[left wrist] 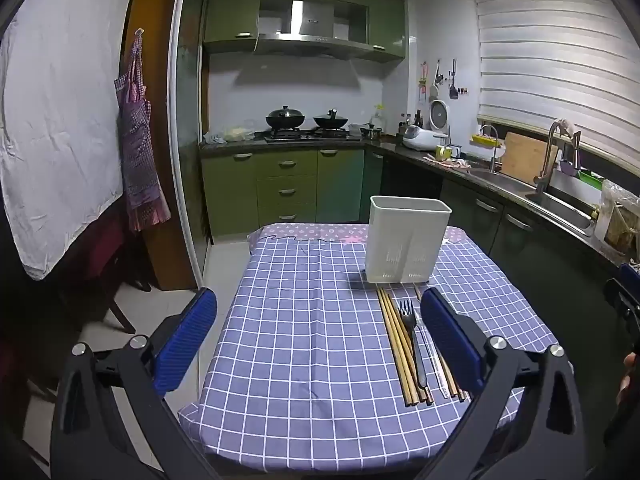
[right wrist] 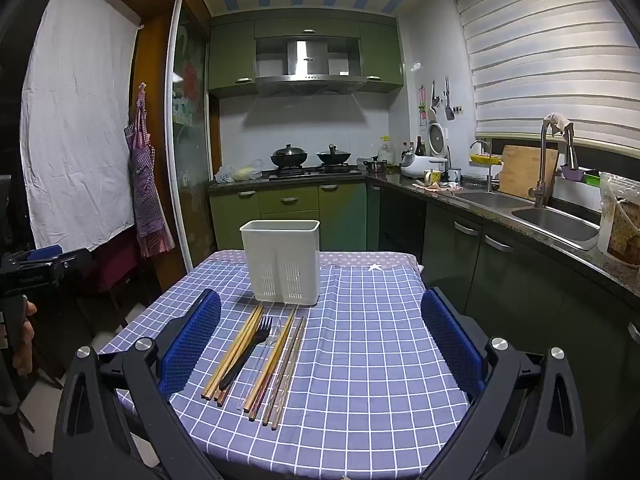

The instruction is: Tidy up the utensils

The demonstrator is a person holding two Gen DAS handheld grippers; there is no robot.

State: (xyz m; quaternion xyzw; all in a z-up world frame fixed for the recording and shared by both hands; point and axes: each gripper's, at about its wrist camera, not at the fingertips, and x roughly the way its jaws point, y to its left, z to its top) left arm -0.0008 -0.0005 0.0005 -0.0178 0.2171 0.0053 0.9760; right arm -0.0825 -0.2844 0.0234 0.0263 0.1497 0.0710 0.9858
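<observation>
A white utensil holder [left wrist: 408,240] [right wrist: 282,260] stands upright near the far end of the table. In front of it lie several wooden chopsticks [left wrist: 396,344] [right wrist: 236,350], a black fork [left wrist: 412,336] [right wrist: 250,348] and a clear utensil [right wrist: 262,354], side by side on the cloth. My left gripper [left wrist: 320,340] is open and empty, held above the near part of the table, left of the utensils. My right gripper [right wrist: 320,340] is open and empty, held above the table to the right of the utensils.
The table has a purple checked cloth [left wrist: 304,320] [right wrist: 360,320]. A kitchen counter with a sink [right wrist: 552,220] runs along the right. A stove with woks [right wrist: 308,160] is at the back. An apron [left wrist: 138,140] hangs at the left.
</observation>
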